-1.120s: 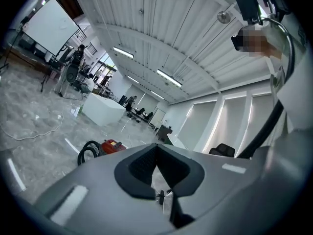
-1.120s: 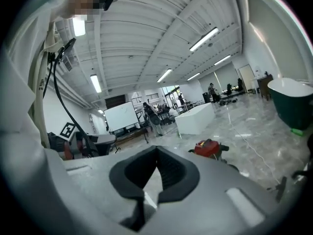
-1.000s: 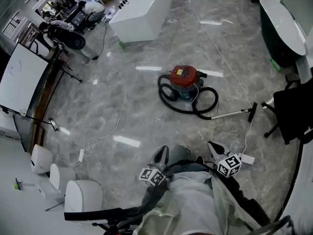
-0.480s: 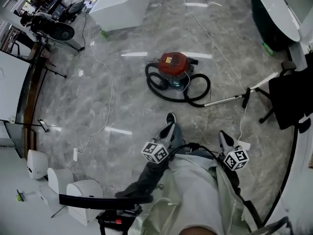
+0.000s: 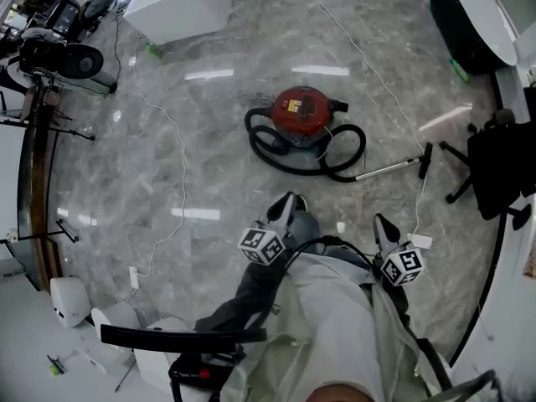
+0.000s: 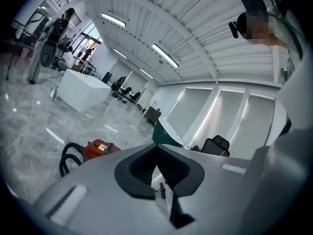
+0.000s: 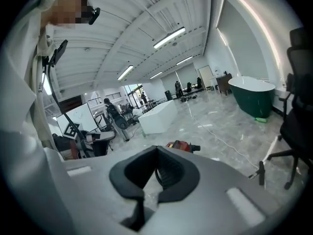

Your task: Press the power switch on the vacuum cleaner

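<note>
The red canister vacuum cleaner (image 5: 302, 111) stands on the grey marble floor, its black hose (image 5: 276, 147) coiled round it and its metal wand (image 5: 389, 171) lying to the right. It also shows far off in the left gripper view as the vacuum cleaner (image 6: 100, 147) and in the right gripper view as the vacuum cleaner (image 7: 182, 145). My left gripper (image 5: 285, 203) and right gripper (image 5: 380, 224) are held close to my body, well short of the vacuum. Both are shut and hold nothing, seen in their own views as the left gripper (image 6: 157, 147) and the right gripper (image 7: 156, 148).
A white cable (image 5: 177, 170) runs over the floor at left to a power strip (image 5: 134, 275). A white block (image 5: 180, 2) stands far left, a green bathtub (image 5: 473, 19) far right, a black office chair (image 5: 496, 170) at right. A fan (image 5: 60, 59) stands at far left.
The person has stepped toward the vacuum, a foot coming forward. Both grippers have risen in the head view and stay shut.
</note>
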Available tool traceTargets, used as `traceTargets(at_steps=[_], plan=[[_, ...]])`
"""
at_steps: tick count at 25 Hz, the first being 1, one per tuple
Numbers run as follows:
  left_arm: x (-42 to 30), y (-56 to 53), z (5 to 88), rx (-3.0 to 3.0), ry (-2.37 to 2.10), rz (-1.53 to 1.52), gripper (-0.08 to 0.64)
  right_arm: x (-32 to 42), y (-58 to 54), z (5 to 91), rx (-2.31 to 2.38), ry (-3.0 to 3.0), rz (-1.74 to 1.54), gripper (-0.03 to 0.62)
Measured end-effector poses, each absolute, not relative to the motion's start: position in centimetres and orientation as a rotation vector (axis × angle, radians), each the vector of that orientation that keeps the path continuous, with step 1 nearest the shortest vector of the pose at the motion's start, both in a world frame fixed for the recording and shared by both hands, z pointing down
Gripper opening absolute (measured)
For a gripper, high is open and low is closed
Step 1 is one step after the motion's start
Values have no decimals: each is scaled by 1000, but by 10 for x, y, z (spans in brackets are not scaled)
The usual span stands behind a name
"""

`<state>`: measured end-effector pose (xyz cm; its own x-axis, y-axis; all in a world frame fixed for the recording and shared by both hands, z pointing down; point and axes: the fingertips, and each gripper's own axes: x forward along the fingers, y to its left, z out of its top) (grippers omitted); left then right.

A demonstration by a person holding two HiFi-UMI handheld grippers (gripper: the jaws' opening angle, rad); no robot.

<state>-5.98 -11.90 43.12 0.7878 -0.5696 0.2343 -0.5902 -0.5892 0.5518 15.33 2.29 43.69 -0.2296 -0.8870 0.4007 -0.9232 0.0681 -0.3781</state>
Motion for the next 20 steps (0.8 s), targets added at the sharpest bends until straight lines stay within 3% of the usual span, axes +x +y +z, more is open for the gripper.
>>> traceTargets(at_steps=[9,16,20], plan=[[-72,-264,534,2403,-803,449,0,139,-64,449,2020,-2087,975,0],[-61,-365,605,2455,-956,552,0,145,-110,489,1979,-2029,987,0],[-46,-405,665,2429,-1025,579,0,164,-164,534,1975,-2015,810,0]])
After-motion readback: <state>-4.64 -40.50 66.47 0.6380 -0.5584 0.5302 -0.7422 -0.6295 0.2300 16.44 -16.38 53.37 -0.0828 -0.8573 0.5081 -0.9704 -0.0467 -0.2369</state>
